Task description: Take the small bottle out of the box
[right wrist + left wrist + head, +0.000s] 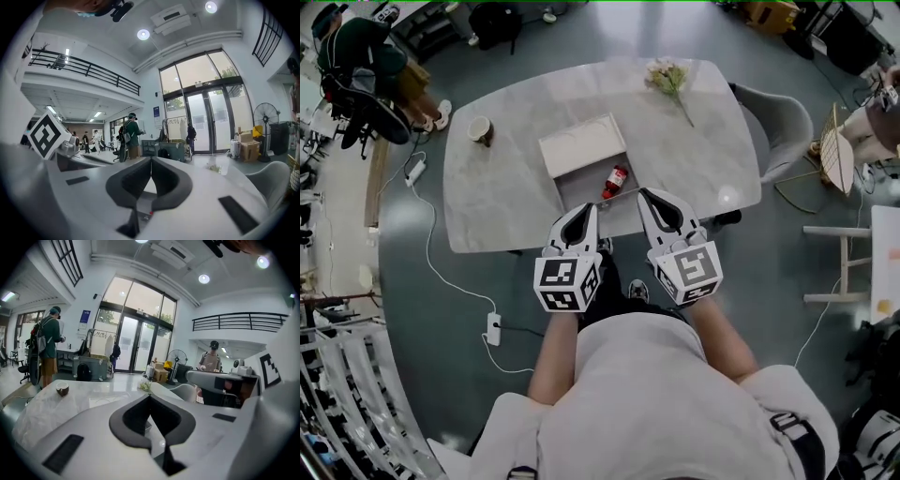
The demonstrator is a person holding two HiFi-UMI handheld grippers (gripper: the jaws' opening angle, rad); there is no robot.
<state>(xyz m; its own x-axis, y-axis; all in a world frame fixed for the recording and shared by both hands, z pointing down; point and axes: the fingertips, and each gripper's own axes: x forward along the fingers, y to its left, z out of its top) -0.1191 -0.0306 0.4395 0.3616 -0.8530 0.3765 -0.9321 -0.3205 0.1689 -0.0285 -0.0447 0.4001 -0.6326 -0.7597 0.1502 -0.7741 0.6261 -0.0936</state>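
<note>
A small bottle (pixel 616 181) with a red label and red cap lies on its side at the near edge of the open white box (pixel 581 142), on the marble table (pixel 506 187). Whether it rests inside the box's grey lower half or on the table I cannot tell. My left gripper (pixel 592 207) hovers at the table's near edge, just short of the bottle and to its left, jaws shut and empty. My right gripper (pixel 643 193) sits just right of the bottle, also shut with nothing held. In both gripper views the pads (pixel 150 398) (pixel 151 163) meet tip to tip.
A brown cup (pixel 480 129) stands at the table's far left and shows again as the cup (pixel 62 389). A flower sprig (pixel 668 80) lies at the far right. A grey chair (pixel 786 122) stands to the right. A person (pixel 356 66) stands beyond the table, and cables (pixel 441 272) run over the floor.
</note>
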